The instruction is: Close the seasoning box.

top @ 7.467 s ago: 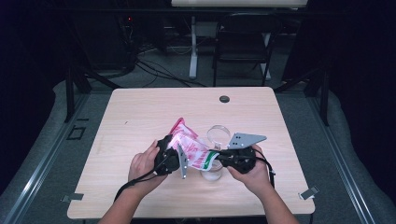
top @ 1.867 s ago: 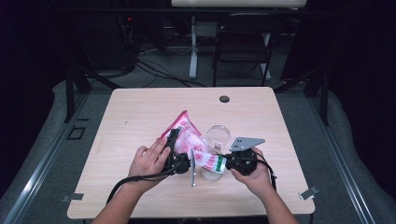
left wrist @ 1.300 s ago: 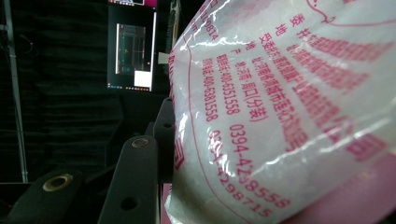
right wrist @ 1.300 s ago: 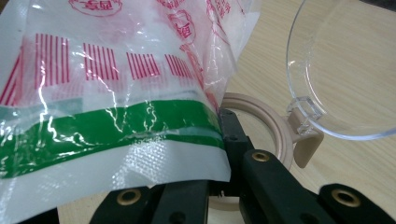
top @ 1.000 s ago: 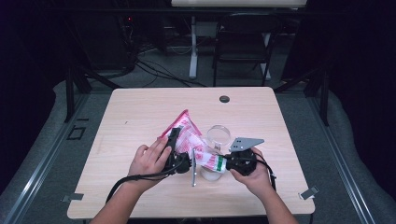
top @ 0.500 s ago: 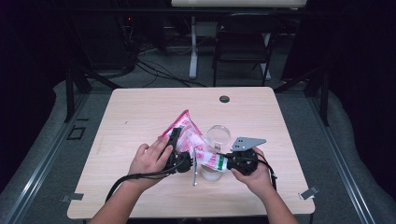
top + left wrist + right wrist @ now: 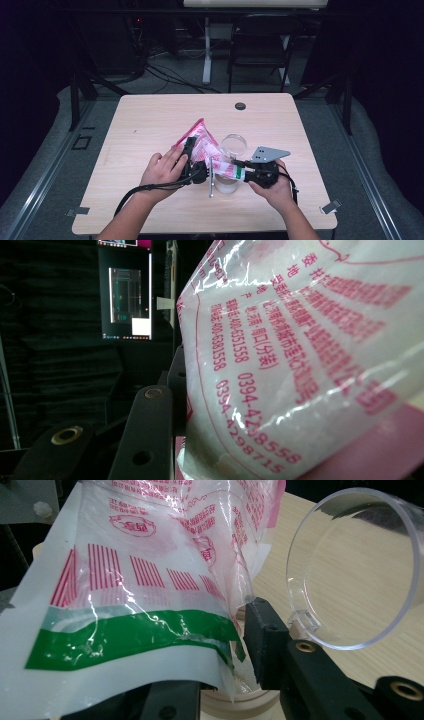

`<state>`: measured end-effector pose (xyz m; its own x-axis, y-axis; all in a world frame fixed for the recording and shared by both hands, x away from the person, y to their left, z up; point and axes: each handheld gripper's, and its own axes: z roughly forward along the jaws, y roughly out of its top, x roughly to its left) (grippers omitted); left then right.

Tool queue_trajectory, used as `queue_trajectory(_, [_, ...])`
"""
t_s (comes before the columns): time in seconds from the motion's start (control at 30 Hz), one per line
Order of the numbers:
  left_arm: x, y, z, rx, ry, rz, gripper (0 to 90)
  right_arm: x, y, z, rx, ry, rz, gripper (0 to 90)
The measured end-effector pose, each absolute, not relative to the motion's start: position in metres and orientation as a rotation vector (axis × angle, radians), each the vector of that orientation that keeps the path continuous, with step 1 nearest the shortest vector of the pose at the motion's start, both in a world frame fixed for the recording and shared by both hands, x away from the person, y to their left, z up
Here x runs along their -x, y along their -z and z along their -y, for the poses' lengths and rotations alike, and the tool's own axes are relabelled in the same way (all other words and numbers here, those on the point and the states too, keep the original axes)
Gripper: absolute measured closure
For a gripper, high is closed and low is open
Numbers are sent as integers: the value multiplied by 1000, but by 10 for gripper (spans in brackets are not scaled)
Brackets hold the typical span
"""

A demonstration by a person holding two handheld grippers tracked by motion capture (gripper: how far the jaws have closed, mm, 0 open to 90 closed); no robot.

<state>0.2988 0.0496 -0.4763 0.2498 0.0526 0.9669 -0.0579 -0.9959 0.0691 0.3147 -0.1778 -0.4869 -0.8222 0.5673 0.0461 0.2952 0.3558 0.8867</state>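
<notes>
A pink-and-white printed plastic bag (image 7: 205, 145) with a green stripe hangs stretched between both grippers above the table's front middle. My left gripper (image 7: 196, 167) is shut on its pink end, and the bag (image 7: 300, 365) bulges close against that jaw. My right gripper (image 7: 239, 172) is shut on the green-striped edge (image 7: 150, 630), which lies pinched between the black jaws. A clear plastic cup (image 7: 234, 144) stands just behind the bag, and its rim (image 7: 355, 565) sits close to the right jaw. Under the bag is a pale round container (image 7: 226, 184).
A thin metal rod (image 7: 211, 179) lies beside the round container. A small black disc (image 7: 240, 106) sits near the wooden table's (image 7: 150, 125) far edge. Behind the table stands a dark chair (image 7: 260, 45), with cables on the floor.
Since the earliest frame the bag's pink corner has risen and the bag is drawn out longer between the grippers. Over the last second the hands have barely shifted.
</notes>
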Motion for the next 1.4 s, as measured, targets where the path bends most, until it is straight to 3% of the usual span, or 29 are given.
queue_trajectory(0.53, [-298,477,-48,-2390,-1903,37,638,-314,487,176,-766,-1447,-2362,895])
queue_trajectory(1.4, [-294,476,-44,-2346,-1971,100,643,-317,492,177,-817,-1438,-2379,900])
